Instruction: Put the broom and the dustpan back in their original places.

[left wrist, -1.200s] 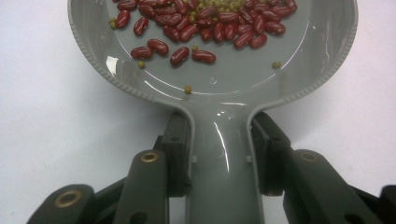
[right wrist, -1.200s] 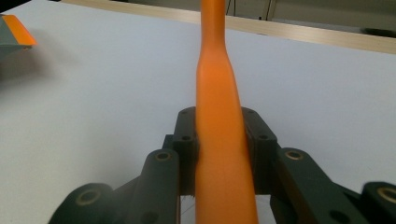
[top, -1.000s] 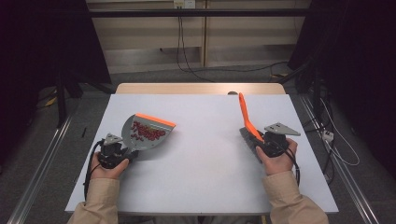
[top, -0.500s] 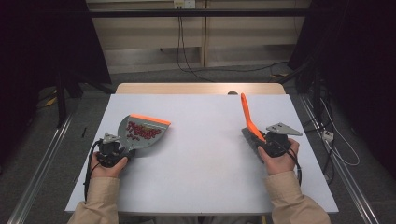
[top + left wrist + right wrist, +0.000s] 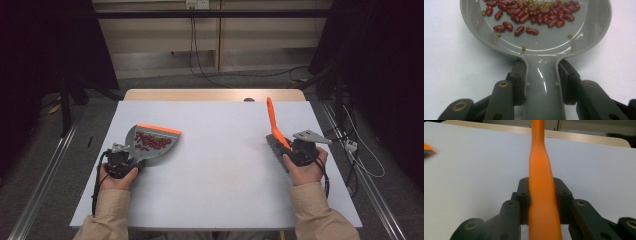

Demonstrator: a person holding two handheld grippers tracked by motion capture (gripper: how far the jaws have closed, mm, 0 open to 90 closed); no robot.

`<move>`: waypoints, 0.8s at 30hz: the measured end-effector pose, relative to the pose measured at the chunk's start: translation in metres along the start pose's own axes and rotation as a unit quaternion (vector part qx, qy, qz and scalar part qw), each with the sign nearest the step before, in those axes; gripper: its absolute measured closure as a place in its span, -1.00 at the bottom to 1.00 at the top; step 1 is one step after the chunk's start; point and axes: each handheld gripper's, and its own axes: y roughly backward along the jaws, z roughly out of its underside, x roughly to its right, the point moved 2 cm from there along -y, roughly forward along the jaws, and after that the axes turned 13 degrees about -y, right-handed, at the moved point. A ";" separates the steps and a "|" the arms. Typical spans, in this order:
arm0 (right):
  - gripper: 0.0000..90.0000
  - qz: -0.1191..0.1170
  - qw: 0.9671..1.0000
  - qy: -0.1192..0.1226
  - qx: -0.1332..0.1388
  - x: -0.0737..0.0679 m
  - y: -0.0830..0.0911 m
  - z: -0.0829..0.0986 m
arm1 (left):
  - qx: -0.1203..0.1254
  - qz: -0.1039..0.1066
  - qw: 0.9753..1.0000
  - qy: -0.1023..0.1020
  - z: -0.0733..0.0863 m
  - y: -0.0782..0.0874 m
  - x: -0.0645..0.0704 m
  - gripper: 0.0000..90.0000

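- Beans (image 5: 529, 15), glossy red, are lying in the smooth grey plastic dustpan (image 5: 152, 145) whose handle we are clamping in our left gripper (image 5: 541, 82).
- We are gripping the orange brush (image 5: 274, 127) handle with our right gripper (image 5: 541, 195), angled upward.

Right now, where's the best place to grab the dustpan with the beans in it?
By its narrow handle, from the near end, jaws on either flat side, as the left gripper does. The wide pan holds loose beans, so keep it level.

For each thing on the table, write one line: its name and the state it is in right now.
Dustpan: on the table, loaded with beans, handle clamped by left tongs.
Red beans: heaped inside the dustpan.
Brush: orange handle clamped by right tongs.
Table: white.
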 end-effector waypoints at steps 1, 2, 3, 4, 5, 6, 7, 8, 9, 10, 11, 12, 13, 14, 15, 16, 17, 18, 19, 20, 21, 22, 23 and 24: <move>0.58 0.003 1.000 0.000 0.000 0.002 0.001 -0.001 | 0.001 0.001 1.000 0.001 -0.001 0.001 0.001 0.37; 0.58 0.006 1.000 -0.001 0.001 0.005 0.001 -0.001 | 0.002 0.002 1.000 0.000 -0.001 0.001 0.001 0.36; 0.58 0.009 1.000 -0.001 0.000 0.006 0.001 -0.001 | 0.003 0.004 1.000 0.001 -0.001 0.001 0.002 0.36; 0.58 0.013 1.000 0.000 0.000 0.008 0.001 -0.001 | 0.005 0.005 1.000 0.002 -0.001 0.001 0.003 0.35; 0.58 0.017 1.000 0.001 -0.001 0.010 0.001 -0.001 | 0.004 0.007 1.000 0.000 -0.001 0.001 0.004 0.35; 0.58 0.020 1.000 0.001 -0.001 0.012 0.000 -0.001 | 0.005 0.010 1.000 0.002 -0.001 0.001 0.004 0.34; 0.58 0.023 1.000 -0.001 -0.001 0.014 0.000 -0.001 | 0.008 0.012 1.000 0.002 0.000 0.001 0.005 0.34; 0.58 0.027 1.000 -0.002 -0.002 0.017 0.000 -0.001 | 0.007 0.013 1.000 -0.001 0.000 0.001 0.006 0.32; 0.58 0.029 1.000 -0.002 -0.003 0.018 0.000 0.000 | 0.008 0.017 1.000 -0.001 0.000 0.001 0.007 0.29; 0.58 0.033 0.999 -0.001 -0.003 0.020 0.000 0.000 | 0.009 0.019 1.000 0.000 0.000 0.001 0.009 0.25; 0.58 0.037 0.999 0.001 -0.003 0.022 0.000 0.001 | 0.010 0.020 1.000 -0.003 0.000 0.001 0.011 0.23; 0.58 0.040 0.999 0.002 -0.003 0.023 0.000 0.001 | 0.011 0.024 1.000 -0.004 0.000 0.001 0.012 0.22; 0.58 0.042 0.999 0.001 -0.003 0.024 0.000 0.001 | 0.012 0.027 1.000 -0.005 0.000 0.001 0.014 0.20; 0.58 0.046 0.999 0.002 -0.002 0.025 0.000 0.001 | 0.013 0.031 0.999 -0.004 0.001 0.001 0.016 0.18; 0.58 0.050 0.999 0.004 -0.002 0.026 0.000 0.001 | 0.012 0.033 0.999 -0.005 0.001 0.000 0.017 0.15; 0.58 0.053 0.999 0.005 -0.003 0.027 0.000 0.002 | 0.011 0.034 0.999 -0.006 0.000 0.000 0.018 0.11; 0.58 0.055 0.998 0.006 -0.003 0.027 -0.001 0.002 | 0.013 0.035 0.999 -0.007 0.000 0.000 0.019 0.08; 0.58 0.060 0.998 0.009 -0.002 0.028 -0.001 0.002 | 0.014 0.037 0.999 -0.006 0.000 0.000 0.019 0.07; 0.58 0.062 0.998 0.010 -0.003 0.029 -0.001 0.002 | 0.015 0.040 0.999 -0.004 0.000 0.000 0.020 0.07; 0.58 0.065 0.998 0.010 -0.002 0.029 -0.001 0.003 | 0.017 0.043 0.999 -0.004 0.000 0.000 0.021 0.06; 0.58 0.069 0.998 0.013 -0.001 0.030 -0.002 0.003 | 0.016 0.043 0.999 -0.005 0.000 0.000 0.021 0.05; 0.58 0.073 0.997 0.014 -0.002 0.030 -0.002 0.003 | 0.017 0.046 0.999 -0.004 0.000 -0.001 0.022 0.04; 0.58 0.076 0.997 0.014 -0.002 0.031 -0.002 0.003 | 0.018 0.049 0.999 -0.002 0.000 -0.001 0.022 0.03; 0.58 0.080 0.997 0.016 -0.002 0.031 -0.003 0.003 | 0.018 0.050 0.999 -0.004 0.000 -0.001 0.022 0.03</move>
